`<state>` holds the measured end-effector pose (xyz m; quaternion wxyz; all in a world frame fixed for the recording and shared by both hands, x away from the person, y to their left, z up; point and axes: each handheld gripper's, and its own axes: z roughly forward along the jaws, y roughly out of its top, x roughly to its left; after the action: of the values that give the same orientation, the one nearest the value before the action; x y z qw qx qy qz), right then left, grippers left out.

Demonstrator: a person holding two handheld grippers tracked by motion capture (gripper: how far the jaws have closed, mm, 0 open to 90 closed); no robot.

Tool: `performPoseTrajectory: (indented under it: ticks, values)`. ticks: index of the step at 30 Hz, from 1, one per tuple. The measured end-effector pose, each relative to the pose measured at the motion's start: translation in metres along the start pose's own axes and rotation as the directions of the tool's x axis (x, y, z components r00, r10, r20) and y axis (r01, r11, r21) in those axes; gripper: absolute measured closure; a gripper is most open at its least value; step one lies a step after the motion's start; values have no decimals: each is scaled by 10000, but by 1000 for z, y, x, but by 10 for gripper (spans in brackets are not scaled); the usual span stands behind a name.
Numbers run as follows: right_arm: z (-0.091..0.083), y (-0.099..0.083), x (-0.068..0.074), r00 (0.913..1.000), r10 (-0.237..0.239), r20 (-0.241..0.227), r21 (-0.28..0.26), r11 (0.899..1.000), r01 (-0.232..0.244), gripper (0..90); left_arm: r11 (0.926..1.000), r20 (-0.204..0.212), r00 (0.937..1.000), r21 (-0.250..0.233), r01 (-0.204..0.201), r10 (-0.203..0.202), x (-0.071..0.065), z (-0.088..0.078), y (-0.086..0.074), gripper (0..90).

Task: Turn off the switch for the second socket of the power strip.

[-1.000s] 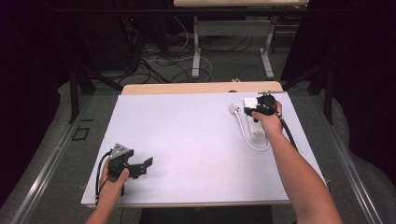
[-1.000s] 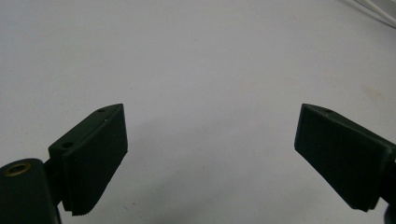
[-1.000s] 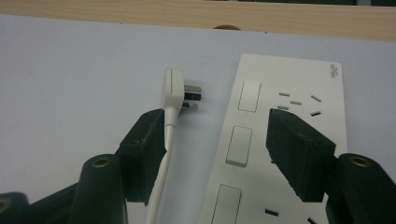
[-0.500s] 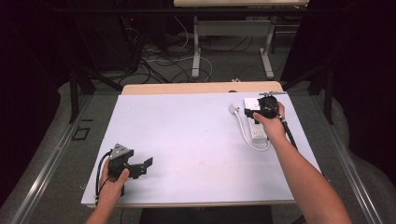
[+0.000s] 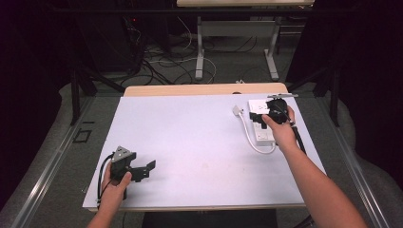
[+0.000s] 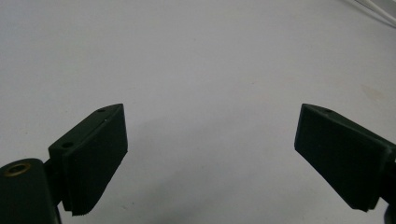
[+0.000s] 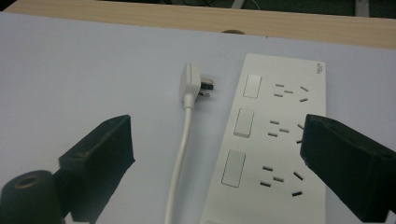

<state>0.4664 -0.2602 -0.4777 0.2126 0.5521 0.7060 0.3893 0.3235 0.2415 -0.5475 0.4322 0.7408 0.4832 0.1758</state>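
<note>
The power strip [image 7: 275, 140] lies flat at the far right of the table [image 5: 190, 142], its cord [image 7: 180, 154] looping to a plug [image 7: 194, 81] that rests loose just beside it. It is judged rigid, light and smooth-cased, so grip it across its narrow width, while the limp cord is best taken at the plug body. The right gripper [image 7: 215, 163] hovers over strip and cord, its jaws just opened wide and empty; the left gripper [image 6: 210, 154] rests near the front left edge, jaws apart.

Power strip [image 7: 275, 140] smooth white plastic (cord [image 7: 180, 154] likewise); table [image 5: 190, 137] matt; jaws matt black.
</note>
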Motion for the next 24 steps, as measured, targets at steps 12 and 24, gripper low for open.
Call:
performPoseTrajectory:
  ticks: [12, 24]
  values:
    - [-22, -8, 17, 9966, -822, -98, -197, 9964, 820, 0, 9999, 32, 9999, 92, -108, 108, -1, -1, 0, 95]
    - [-36, -22, 38, 9878, -1524, -322, -409, 9877, 1510, 0, 9997, -2, 9998, 118, -203, 203, -2, -1, 1, 63]
